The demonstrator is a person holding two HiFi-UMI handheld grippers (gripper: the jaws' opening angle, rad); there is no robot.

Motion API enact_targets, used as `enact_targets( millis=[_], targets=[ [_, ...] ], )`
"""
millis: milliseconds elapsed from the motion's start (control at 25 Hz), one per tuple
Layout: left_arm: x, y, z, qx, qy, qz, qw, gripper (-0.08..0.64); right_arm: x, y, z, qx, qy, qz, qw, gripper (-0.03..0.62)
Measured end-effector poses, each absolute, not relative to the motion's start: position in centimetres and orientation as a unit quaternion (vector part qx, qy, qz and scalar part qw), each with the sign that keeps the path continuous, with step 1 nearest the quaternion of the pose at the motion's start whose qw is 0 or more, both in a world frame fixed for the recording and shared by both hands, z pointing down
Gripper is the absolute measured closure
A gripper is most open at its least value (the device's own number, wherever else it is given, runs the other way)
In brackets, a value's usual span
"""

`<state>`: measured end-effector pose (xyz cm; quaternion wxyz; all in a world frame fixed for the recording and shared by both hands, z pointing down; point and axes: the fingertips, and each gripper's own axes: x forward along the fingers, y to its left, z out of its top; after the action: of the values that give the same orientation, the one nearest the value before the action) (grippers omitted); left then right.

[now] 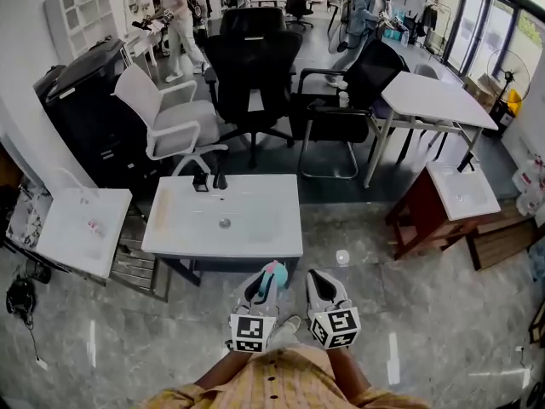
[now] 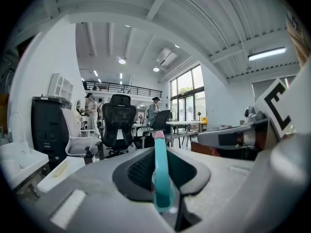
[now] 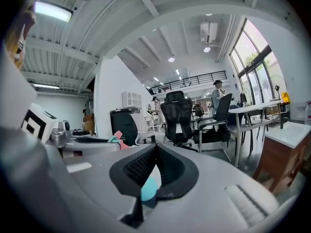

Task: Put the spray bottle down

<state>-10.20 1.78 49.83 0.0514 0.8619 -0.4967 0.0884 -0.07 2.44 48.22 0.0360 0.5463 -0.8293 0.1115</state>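
Office floor (image 1: 426,313) | sinks (image 1: 255,203): perhaps 3 | spray bottle (image 2: 160,169): 1, left claw (image 1: 262,284)

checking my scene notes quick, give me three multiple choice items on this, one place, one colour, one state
1. The faucet stands at the sink's: A near edge; B far edge; C centre.
2. The bottle is: A red; B black; C teal.
3. The left tongs are: A shut on the bottle; B open, empty; C out of view.

1 B: it rises from the rim farthest from the person.
2 C: the body is teal, with a pink tip.
3 A: the pads press on the bottle's sides.
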Motion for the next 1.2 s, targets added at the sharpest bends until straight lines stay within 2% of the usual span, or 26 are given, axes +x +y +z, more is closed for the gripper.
enact_targets(
  millis=[720, 1200],
  targets=[
    [-6.0, -11.2, 50.9, 0.867, -0.484, 0.116, 0.04, 0.489, 4.4, -10.3, 49.6, 0.555, -0.822, 0.126, 0.023, 0.594],
    [-5.0, -13.4, 52.7, 0.866, -0.479, 0.138, 0.045, 0.489, 5.1, -12.8, 52.4, 0.557, -0.815, 0.156, 0.026, 0.594]
  ],
)
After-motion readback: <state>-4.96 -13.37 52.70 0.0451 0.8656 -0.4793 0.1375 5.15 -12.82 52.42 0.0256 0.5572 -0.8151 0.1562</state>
